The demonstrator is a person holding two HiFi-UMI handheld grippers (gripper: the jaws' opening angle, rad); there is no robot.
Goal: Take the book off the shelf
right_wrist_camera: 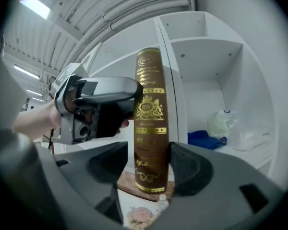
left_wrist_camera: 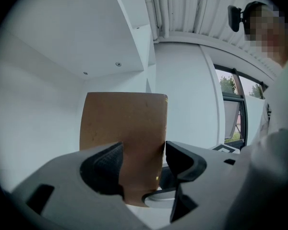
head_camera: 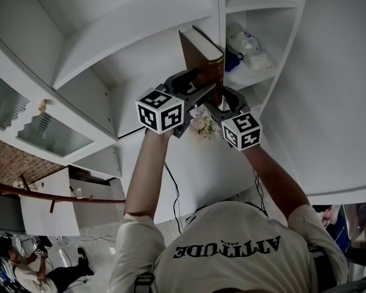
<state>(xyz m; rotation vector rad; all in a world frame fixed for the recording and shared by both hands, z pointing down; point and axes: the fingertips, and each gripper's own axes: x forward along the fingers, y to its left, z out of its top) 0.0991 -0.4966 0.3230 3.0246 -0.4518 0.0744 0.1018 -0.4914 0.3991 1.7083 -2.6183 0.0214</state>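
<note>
A brown hardcover book (head_camera: 202, 57) with a gilt-lettered spine stands upright at the white shelf's vertical divider (head_camera: 221, 11). My left gripper (head_camera: 189, 83) is shut on it; in the left gripper view both pads press the plain brown cover (left_wrist_camera: 122, 123) on either side of the left gripper (left_wrist_camera: 144, 157). My right gripper (head_camera: 222, 99) sits just right of the book. In the right gripper view the spine (right_wrist_camera: 151, 123) stands between the right gripper (right_wrist_camera: 144, 164) jaws, which are open, with a slim gap at the left pad. The left gripper (right_wrist_camera: 101, 109) clamps the book from the left.
A blue cloth (right_wrist_camera: 204, 139) and a clear plastic bag (right_wrist_camera: 225, 126) lie in the shelf compartment to the right of the book. A small bunch of pale flowers (head_camera: 202, 125) sits below the grippers. White shelf boards surround the book on all sides.
</note>
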